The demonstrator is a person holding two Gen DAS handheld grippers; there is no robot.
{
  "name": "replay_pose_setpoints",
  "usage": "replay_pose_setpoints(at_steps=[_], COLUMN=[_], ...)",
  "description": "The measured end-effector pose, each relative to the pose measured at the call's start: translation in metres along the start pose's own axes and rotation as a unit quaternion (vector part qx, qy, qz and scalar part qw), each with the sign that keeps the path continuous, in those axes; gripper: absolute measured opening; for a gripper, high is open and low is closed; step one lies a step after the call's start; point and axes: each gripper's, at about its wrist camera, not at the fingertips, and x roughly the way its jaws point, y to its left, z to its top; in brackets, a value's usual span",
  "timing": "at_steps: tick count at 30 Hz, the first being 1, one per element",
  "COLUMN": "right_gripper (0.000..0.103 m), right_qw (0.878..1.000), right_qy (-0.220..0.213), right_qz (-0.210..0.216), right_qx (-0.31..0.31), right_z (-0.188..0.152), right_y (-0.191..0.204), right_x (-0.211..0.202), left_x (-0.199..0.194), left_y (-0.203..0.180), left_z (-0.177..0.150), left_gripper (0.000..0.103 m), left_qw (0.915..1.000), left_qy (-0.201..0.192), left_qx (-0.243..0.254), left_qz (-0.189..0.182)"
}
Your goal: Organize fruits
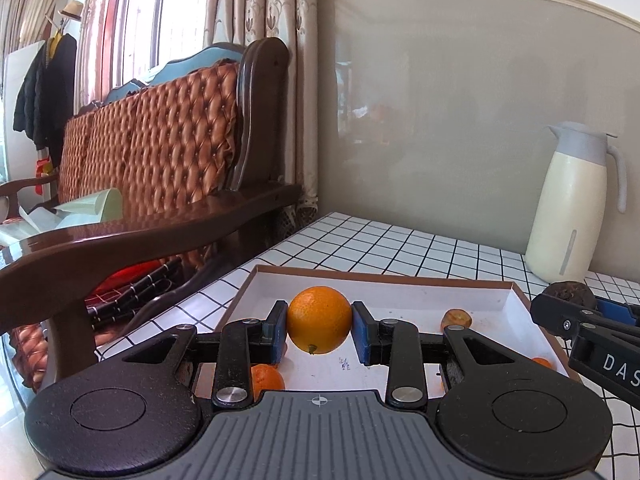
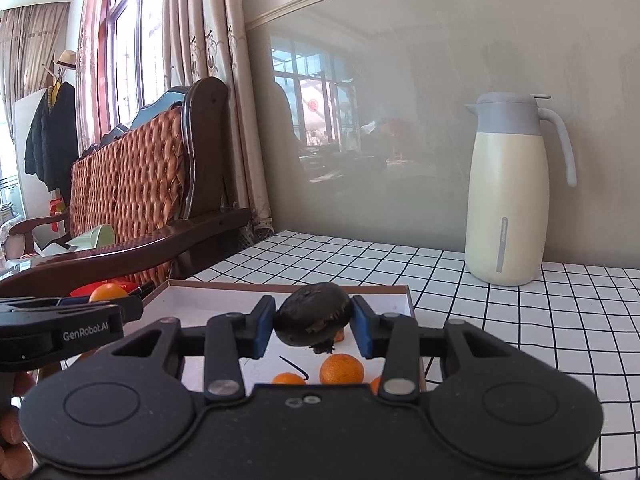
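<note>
The left tongs [image 1: 319, 322] gripped an orange [image 1: 319, 319] between their blue pads, holding it above the white floor of a shallow brown-rimmed tray [image 1: 520, 296] on the tiled bench [image 1: 400, 248]. The right tongs [image 2: 313, 322] clamped a dark, shrivelled, rotten-looking fruit [image 2: 313, 318] over the same tray's far right part. Small oranges [image 2: 341, 369] already lay on the tray floor beneath.

Judging by the task, both fruits were being carried to their places. To do it well, each should be lowered until it nearly rests on the tray before the pads part, clear of the small oranges, so nothing rolls. The soft dark fruit looked liable to smear, so a gentle hold seemed wise. The cream thermos jug [image 2: 508, 208] stood well apart at the far right.
</note>
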Motion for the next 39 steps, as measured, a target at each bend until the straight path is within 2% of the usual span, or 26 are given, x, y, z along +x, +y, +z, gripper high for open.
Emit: replay_pose_setpoints(at_steps=[5, 6, 7, 8, 9, 10, 12, 22, 28, 39], right_gripper=[0.033, 0.035, 0.04, 0.073, 0.096, 0.097, 0.097, 0.097, 0.097, 0.097], right_qw=[1.0, 1.0, 1.0, 1.0, 0.999, 0.998, 0.998, 0.999, 0.999, 0.999], right_qy=[0.004, 0.008, 0.009, 0.008, -0.004, -0.019, -0.041, -0.016, -0.004, -0.003], right_qz=[-0.01, -0.015, -0.021, -0.026, -0.039, -0.053, -0.054, -0.044, -0.039, -0.027], right_qx=[0.003, 0.005, 0.006, 0.008, 0.012, 0.013, 0.006, 0.022, 0.024, 0.019], right_z=[0.002, 0.002, 0.001, 0.001, 0.001, 0.001, 0.001, 0.001, 0.002, 0.012], right_y=[-0.003, -0.004, -0.005, -0.006, -0.007, -0.007, -0.009, -0.016, -0.014, -0.011], right_x=[0.015, 0.02, 0.024, 0.026, 0.026, 0.023, 0.016, 0.02, 0.019, -0.013], left_x=[0.019, 0.024, 0.03, 0.037, 0.041, 0.041, 0.034, 0.027, 0.023, -0.017], left_y=[0.001, 0.001, -0.001, -0.002, -0.003, -0.002, 0.001, -0.003, -0.005, -0.01], left_z=[0.004, 0.004, 0.004, 0.005, 0.004, 0.004, 0.005, 0.004, 0.005, 0.009], left_gripper=[0.034, 0.034, 0.038, 0.052, 0.094, 0.103, 0.103, 0.103, 0.103, 0.103], left_qw=[0.9999, 0.9999, 0.9998, 0.9997, 0.9992, 0.9987, 0.9991, 0.9981, 0.9983, 0.9981], left_qy=[0.007, 0.007, 0.009, 0.013, 0.017, 0.011, -0.003, -0.008, -0.002, -0.006], left_qx=[-0.01, -0.009, -0.002, 0.01, 0.015, 0.011, 0.006, 0.025, 0.028, 0.033], left_qz=[0.006, 0.01, 0.016, 0.021, 0.033, 0.049, 0.042, 0.057, 0.051, 0.051])
